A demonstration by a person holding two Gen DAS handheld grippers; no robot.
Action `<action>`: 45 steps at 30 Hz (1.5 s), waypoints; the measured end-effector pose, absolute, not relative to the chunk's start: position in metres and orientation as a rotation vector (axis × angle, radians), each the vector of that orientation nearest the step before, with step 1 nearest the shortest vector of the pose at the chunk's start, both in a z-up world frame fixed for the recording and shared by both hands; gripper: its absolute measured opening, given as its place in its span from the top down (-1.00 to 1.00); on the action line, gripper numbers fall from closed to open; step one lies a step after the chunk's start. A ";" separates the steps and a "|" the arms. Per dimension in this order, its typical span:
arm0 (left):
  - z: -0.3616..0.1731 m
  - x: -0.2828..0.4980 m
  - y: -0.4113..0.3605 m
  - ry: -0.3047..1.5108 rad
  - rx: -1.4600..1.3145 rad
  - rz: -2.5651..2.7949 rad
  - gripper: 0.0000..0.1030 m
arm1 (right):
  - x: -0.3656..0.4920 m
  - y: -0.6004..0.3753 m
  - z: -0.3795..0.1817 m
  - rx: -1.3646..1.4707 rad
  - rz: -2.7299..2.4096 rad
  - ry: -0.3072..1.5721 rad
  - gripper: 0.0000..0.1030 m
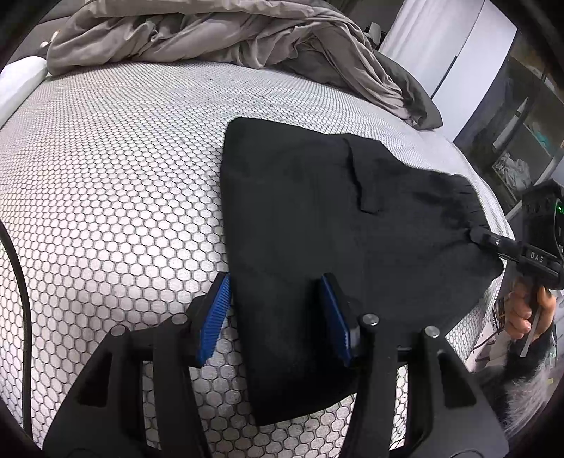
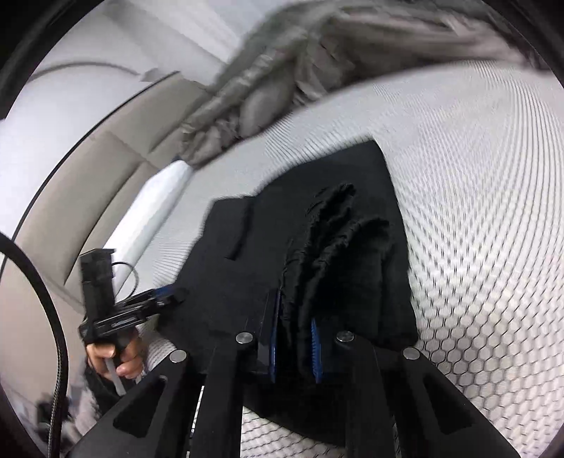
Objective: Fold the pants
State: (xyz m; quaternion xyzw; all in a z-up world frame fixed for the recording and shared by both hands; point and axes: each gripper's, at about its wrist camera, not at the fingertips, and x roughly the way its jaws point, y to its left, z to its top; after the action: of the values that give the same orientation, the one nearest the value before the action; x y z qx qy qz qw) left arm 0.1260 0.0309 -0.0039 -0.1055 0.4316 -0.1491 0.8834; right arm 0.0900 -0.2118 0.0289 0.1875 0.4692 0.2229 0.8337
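Note:
Black pants (image 1: 317,211) lie partly folded on a hexagon-patterned mattress (image 1: 105,176). My left gripper (image 1: 275,310) stands open over their near left edge: one blue pad (image 1: 215,317) is just off the cloth, the other above it. At the right edge, my right gripper (image 1: 476,236) pinches the gathered waistband. In the right wrist view the pants (image 2: 239,274) spread ahead, and the right gripper (image 2: 294,327) is shut on a bunched fold of black cloth. The left gripper (image 2: 169,297), held in a hand (image 2: 109,356), is at the far corner of the pants.
A rumpled grey duvet (image 1: 211,31) and a dark pillow (image 1: 416,95) lie along the far side of the bed. A white pillow (image 1: 21,81) is at the far left. Shelving (image 1: 521,141) stands beyond the bed's right edge. A black cable (image 1: 17,282) hangs at left.

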 end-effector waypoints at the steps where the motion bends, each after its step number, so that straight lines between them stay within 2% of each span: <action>1: -0.004 0.126 0.033 0.896 -0.225 -0.313 0.07 | 0.089 -0.213 0.030 0.381 0.458 0.992 0.72; 3: -0.004 0.126 0.035 0.900 -0.234 -0.312 0.07 | 0.092 -0.217 0.018 0.308 0.358 1.035 0.52; 5: -0.004 0.126 0.036 0.907 -0.240 -0.305 0.07 | 0.099 -0.221 -0.001 0.312 0.318 1.114 0.46; 7: -0.004 0.126 0.037 0.911 -0.245 -0.305 0.07 | 0.098 -0.225 0.009 0.352 0.333 1.071 0.35; 8: -0.004 0.125 0.037 0.913 -0.248 -0.309 0.07 | 0.095 -0.227 0.016 0.332 0.324 1.046 0.15; 10: -0.007 0.125 0.036 0.923 -0.255 -0.317 0.07 | 0.092 -0.233 0.024 0.301 0.285 0.998 0.00; 14: -0.007 0.131 0.034 0.907 -0.244 -0.346 0.30 | 0.103 -0.243 -0.007 0.411 0.294 1.108 0.04; 17: -0.005 0.144 0.031 0.903 -0.230 -0.321 0.37 | 0.107 -0.245 -0.012 0.498 0.322 1.088 0.38; 19: -0.004 0.159 0.034 0.896 -0.225 -0.269 0.38 | 0.112 -0.241 -0.011 0.558 0.337 1.058 0.46; 27: -0.003 0.171 0.043 0.899 -0.237 -0.203 0.38 | 0.144 -0.213 -0.007 0.495 0.254 1.036 0.43; 28: -0.003 0.169 0.042 0.894 -0.229 -0.198 0.33 | 0.144 -0.213 -0.006 0.489 0.248 1.046 0.36; 29: -0.003 0.166 0.042 0.893 -0.214 -0.190 0.23 | 0.145 -0.212 -0.005 0.475 0.241 1.053 0.10; 30: -0.003 0.161 0.042 0.889 -0.198 -0.178 0.17 | 0.145 -0.214 -0.004 0.450 0.226 1.057 -0.04; 31: -0.004 0.157 0.043 0.884 -0.190 -0.169 0.02 | 0.141 -0.218 -0.003 0.413 0.200 1.053 -0.28; 32: -0.004 0.153 0.044 0.884 -0.184 -0.161 -0.07 | 0.138 -0.220 -0.002 0.388 0.182 1.046 -0.38; 34: -0.006 0.143 0.049 0.889 -0.186 -0.153 -0.32 | 0.132 -0.230 -0.001 0.383 0.170 1.045 -0.49; 35: -0.007 0.138 0.051 0.894 -0.188 -0.155 -0.33 | 0.128 -0.235 0.000 0.391 0.166 1.056 -0.55; 40: 0.012 0.102 0.051 0.813 -0.157 -0.133 -0.34 | 0.107 -0.246 0.018 0.381 0.190 0.992 -0.59; 41: 0.016 0.097 0.048 0.787 -0.149 -0.139 -0.35 | 0.100 -0.245 0.026 0.375 0.217 0.957 -0.71; 42: 0.020 0.090 0.043 0.760 -0.143 -0.145 -0.43 | 0.094 -0.242 0.033 0.364 0.239 0.923 -0.79; 43: 0.023 0.086 0.039 0.741 -0.142 -0.147 -0.57 | 0.087 -0.238 0.041 0.344 0.261 0.880 -0.95; 45: 0.030 0.070 0.029 0.677 -0.153 -0.151 -0.68 | 0.073 -0.230 0.053 0.298 0.287 0.807 -0.99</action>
State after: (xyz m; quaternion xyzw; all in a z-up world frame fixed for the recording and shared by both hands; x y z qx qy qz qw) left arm 0.0695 0.0293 0.0298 -0.0749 0.3316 -0.0741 0.9375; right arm 0.0726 -0.2297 0.0530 0.1441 0.3897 0.1384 0.8990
